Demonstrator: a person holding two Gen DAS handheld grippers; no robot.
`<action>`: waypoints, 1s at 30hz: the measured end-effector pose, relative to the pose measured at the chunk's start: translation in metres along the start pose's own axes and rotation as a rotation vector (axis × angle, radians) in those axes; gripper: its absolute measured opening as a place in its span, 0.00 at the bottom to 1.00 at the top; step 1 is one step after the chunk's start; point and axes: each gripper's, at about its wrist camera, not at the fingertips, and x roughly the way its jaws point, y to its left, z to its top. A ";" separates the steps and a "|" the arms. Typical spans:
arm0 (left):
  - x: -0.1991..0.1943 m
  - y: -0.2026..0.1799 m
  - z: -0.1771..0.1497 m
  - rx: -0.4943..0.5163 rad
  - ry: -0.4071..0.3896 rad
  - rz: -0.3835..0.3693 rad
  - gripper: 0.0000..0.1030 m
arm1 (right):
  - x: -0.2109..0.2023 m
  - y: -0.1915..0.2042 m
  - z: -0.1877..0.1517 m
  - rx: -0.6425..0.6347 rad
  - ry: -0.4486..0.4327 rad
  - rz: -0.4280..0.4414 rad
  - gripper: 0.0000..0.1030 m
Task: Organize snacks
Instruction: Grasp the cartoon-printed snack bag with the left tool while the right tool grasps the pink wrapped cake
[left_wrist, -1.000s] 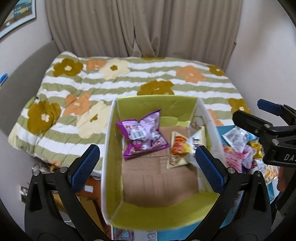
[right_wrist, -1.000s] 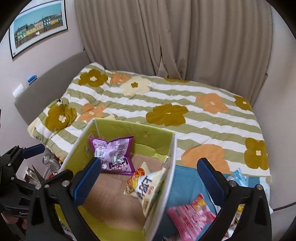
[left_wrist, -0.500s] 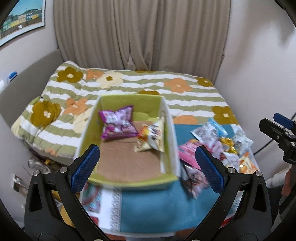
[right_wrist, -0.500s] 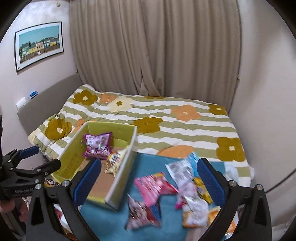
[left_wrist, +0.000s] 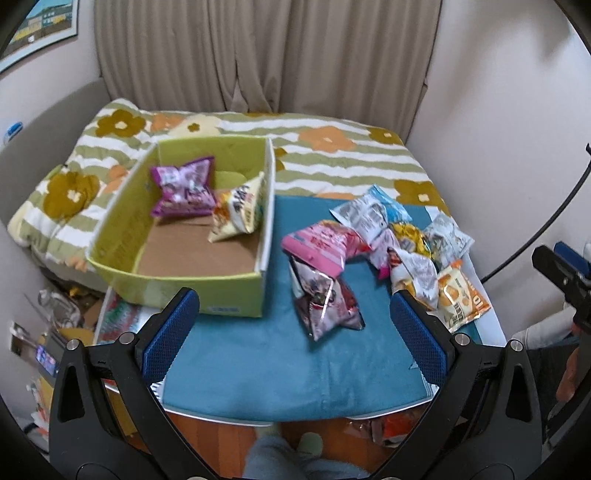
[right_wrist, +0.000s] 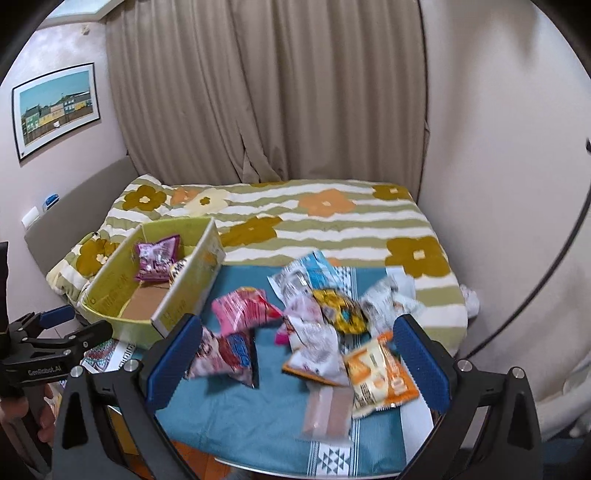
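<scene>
A green cardboard box (left_wrist: 177, 284) stands on the left of a teal cloth (left_wrist: 266, 354). Inside lie a purple snack bag (left_wrist: 184, 186) and a yellow-white bag (left_wrist: 238, 210). A heap of snack bags lies right of the box: a pink bag (left_wrist: 319, 245), a silver-pink bag (left_wrist: 325, 299), an orange bag (left_wrist: 460, 299), a blue-white bag (left_wrist: 369, 212). My left gripper (left_wrist: 295, 328) is open and empty, above the cloth's front. My right gripper (right_wrist: 295, 354) is open and empty, above the heap (right_wrist: 314, 314); the box (right_wrist: 147, 280) lies to its left.
A bed with a flowered striped quilt (left_wrist: 332, 155) lies behind the table, with curtains (left_wrist: 266, 55) beyond. Clutter (left_wrist: 55, 314) sits on the floor at the left. A wall (right_wrist: 498, 184) and a cable (right_wrist: 554, 266) stand on the right. A clear pouch (right_wrist: 328, 410) lies near the cloth's front.
Both grippers have pulled back and up from the box and swung right. The snack heap on the teal cloth has come into full view. Both stay open.
</scene>
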 end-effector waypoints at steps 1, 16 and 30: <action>0.006 -0.002 -0.002 0.005 0.005 -0.002 0.99 | 0.002 -0.003 -0.005 0.010 0.002 -0.005 1.00; 0.149 -0.036 -0.043 0.071 0.131 -0.071 0.99 | 0.085 -0.034 -0.107 0.154 0.165 -0.095 1.00; 0.218 -0.049 -0.040 0.049 0.169 -0.051 0.98 | 0.132 -0.040 -0.150 0.154 0.259 -0.147 1.00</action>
